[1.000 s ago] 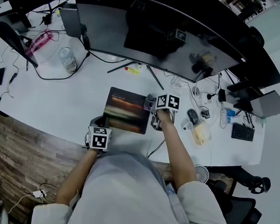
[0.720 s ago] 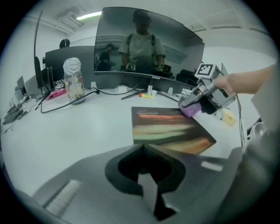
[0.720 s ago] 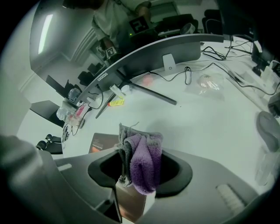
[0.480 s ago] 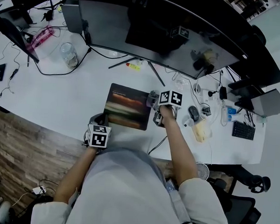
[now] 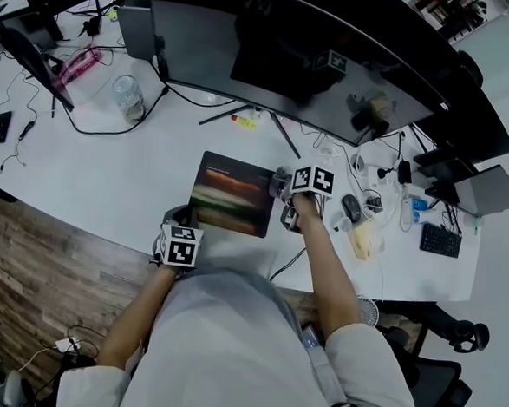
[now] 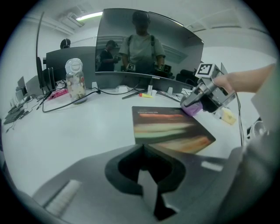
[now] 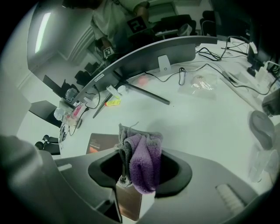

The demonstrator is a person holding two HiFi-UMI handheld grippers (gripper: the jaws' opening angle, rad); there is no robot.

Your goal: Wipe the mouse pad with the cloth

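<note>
White desk [image 5: 108, 179] under curved monitor [image 5: 332, 82], right gripper [image 7: 131, 192] fingers pinching purple cloth [image 7: 142, 162] at mouse pad [image 5: 232, 194] right edge, left gripper [image 6: 146, 188] fingers pressed together, empty

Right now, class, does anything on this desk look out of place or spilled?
Nothing spilled. The mouse sits off the mouse pad, well to its right; the right gripper holds the purple cloth bunched by the pad's right edge.

On the surface [image 5: 108, 179], the mouse pad [image 5: 231, 194] lies with the monitor [image 5: 290, 62] at its 12 o'clock, the jar [image 5: 129, 99] at 10 and the mouse [image 5: 350, 209] at 3. The right gripper [image 5: 281, 188], with the cloth [image 7: 142, 162] in its jaws, is at the pad's 3 o'clock edge. The left gripper [image 5: 177, 219] is at 7.
</note>
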